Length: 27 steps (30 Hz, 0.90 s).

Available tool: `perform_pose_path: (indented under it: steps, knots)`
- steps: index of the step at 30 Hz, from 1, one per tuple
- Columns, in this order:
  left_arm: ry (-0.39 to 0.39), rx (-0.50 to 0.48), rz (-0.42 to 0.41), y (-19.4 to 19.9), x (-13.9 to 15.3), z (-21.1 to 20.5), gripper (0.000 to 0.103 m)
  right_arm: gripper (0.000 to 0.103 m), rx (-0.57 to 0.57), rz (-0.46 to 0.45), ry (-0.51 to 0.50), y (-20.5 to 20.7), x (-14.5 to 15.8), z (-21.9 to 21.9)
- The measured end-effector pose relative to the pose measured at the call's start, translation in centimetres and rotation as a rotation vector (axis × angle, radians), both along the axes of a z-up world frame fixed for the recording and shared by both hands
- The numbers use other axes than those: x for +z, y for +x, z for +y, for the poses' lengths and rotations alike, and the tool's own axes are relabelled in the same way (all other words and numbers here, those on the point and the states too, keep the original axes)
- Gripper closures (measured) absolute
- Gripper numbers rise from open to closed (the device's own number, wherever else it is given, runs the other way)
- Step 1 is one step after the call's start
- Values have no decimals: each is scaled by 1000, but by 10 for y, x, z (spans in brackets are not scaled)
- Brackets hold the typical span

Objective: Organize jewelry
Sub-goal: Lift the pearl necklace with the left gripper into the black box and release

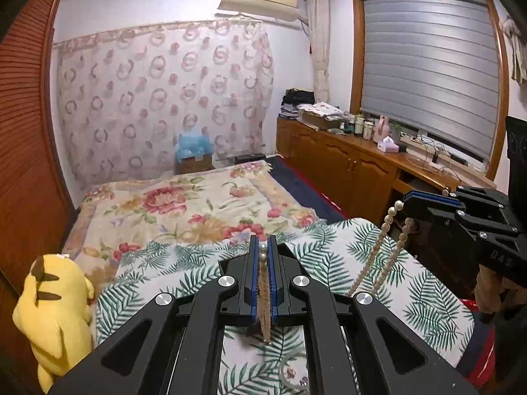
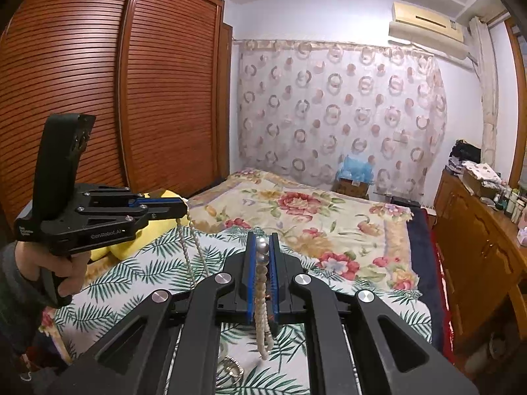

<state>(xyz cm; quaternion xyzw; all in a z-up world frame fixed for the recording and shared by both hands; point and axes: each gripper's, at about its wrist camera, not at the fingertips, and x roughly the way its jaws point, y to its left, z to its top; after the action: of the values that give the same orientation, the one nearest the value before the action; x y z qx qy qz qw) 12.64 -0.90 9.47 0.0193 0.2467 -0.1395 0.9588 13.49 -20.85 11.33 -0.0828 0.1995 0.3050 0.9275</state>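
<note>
A pearl necklace (image 1: 378, 250) is held up between both grippers above the leaf-print cloth (image 1: 428, 296). My left gripper (image 1: 263, 251) is shut on one part of it, with pearls pinched between the blue pads and strands hanging below. At the right of this view, my right gripper (image 1: 406, 200) grips the necklace's other end, two strands drooping from it. In the right wrist view, the right gripper (image 2: 263, 250) is shut on the pearl necklace (image 2: 263, 296). The left gripper (image 2: 184, 205) holds its end at the left, carried by a hand (image 2: 66, 273).
A clear bangle (image 1: 291, 373) and a metallic piece (image 2: 232, 368) lie on the cloth under the grippers. A yellow plush toy (image 1: 56, 312) sits at the left edge. Beyond is a floral bed (image 1: 197, 204), a wooden wardrobe (image 2: 115, 98) and a cluttered sideboard (image 1: 362, 158).
</note>
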Motion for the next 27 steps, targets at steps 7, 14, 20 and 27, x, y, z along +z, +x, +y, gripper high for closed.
perform_pose_path:
  steps: [7,14,20,27]
  knots:
    - [-18,-16,-19,18,18,-4,99,94,-26,-3,-1,19,11,-4]
    - [-12,-12,-26,38,25,-11,99,94,-46,-19,-20,36,21,-3]
    - [-67,-13,14,61,17,-8,99,94,-44,4,3,54,26,-3]
    - [-84,9,72,82,-10,-4,99,94,-41,17,7,74,30,6]
